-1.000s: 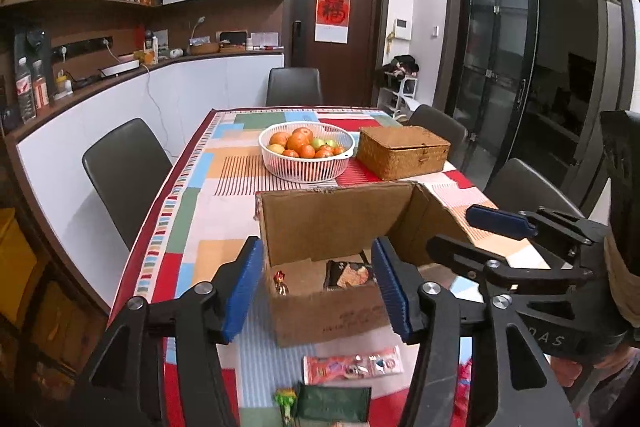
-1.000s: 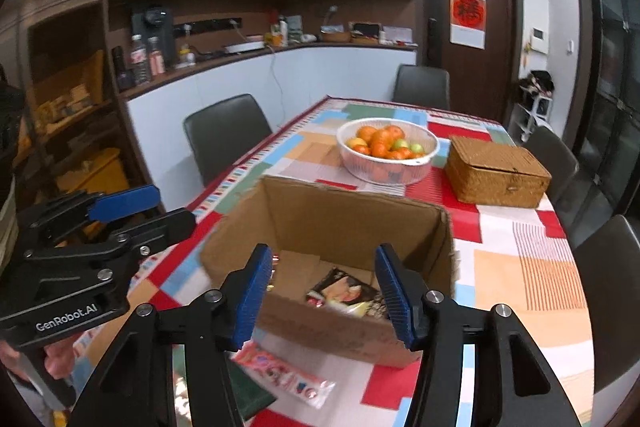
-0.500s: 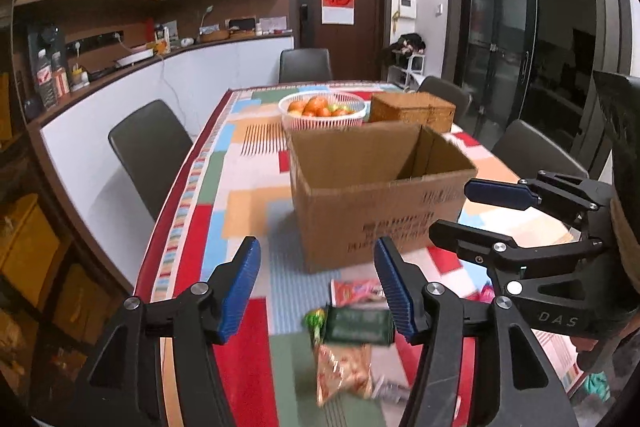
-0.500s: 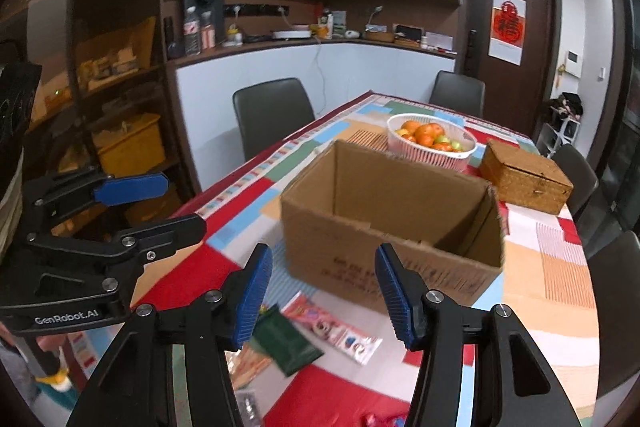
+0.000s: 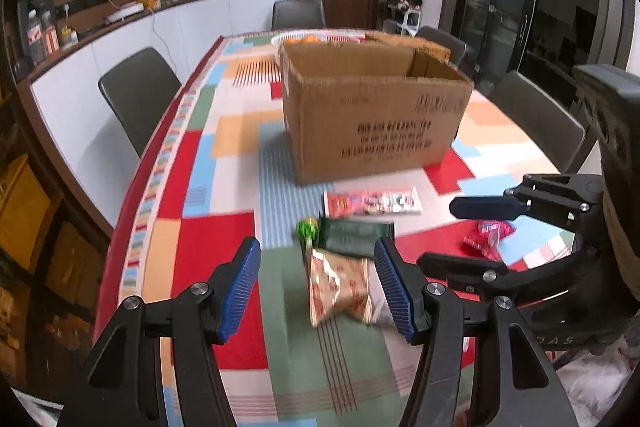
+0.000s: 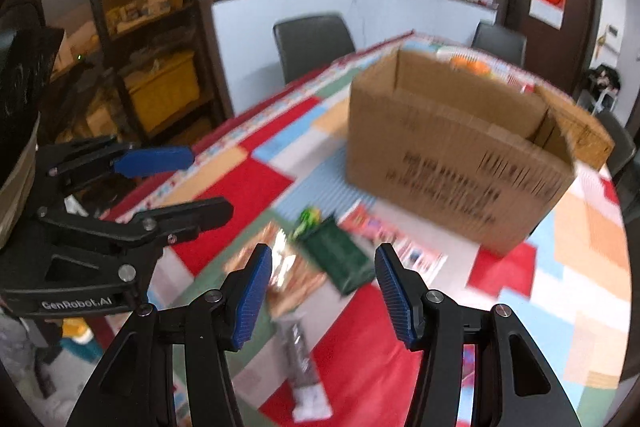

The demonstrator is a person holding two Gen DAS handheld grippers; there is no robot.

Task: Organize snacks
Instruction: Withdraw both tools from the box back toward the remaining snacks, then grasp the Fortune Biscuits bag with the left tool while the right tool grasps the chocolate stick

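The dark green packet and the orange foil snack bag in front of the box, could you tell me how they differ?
The dark green packet is flat and plain, while the orange foil snack bag is puffed, shiny and patterned. The dark green packet lies nearer the cardboard box; the orange foil snack bag lies nearer the open left gripper. Both rest loose on the tablecloth, ungripped, and appear to overlap.

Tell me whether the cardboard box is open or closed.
Open: the cardboard box stands upright, its top uncovered, inner walls visible in both views.

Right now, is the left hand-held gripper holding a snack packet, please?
No, the left hand-held gripper is open and empty above the orange snack packet.
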